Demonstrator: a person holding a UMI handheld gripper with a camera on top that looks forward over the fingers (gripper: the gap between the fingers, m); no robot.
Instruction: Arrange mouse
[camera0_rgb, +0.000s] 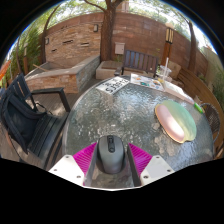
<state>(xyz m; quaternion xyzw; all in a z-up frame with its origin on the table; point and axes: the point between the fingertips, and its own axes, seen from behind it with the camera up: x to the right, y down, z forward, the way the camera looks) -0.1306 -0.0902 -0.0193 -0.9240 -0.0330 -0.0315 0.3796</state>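
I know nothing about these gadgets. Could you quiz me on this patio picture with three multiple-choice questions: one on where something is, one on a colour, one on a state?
1. Where is the mouse?
A. between the fingers of the hand-held gripper
B. on the black chair
C. beside the brick wall

2. What colour is the mouse?
A. white
B. dark grey
C. red

3. How are the gripper's fingers?
A. far apart with nothing between them
B. closed on the mouse
C. closed on a cup

Answers: 1 A, the mouse sits between the two pink pads over the glass table. 2 B, its body is dark grey. 3 B, both pads press against its sides.
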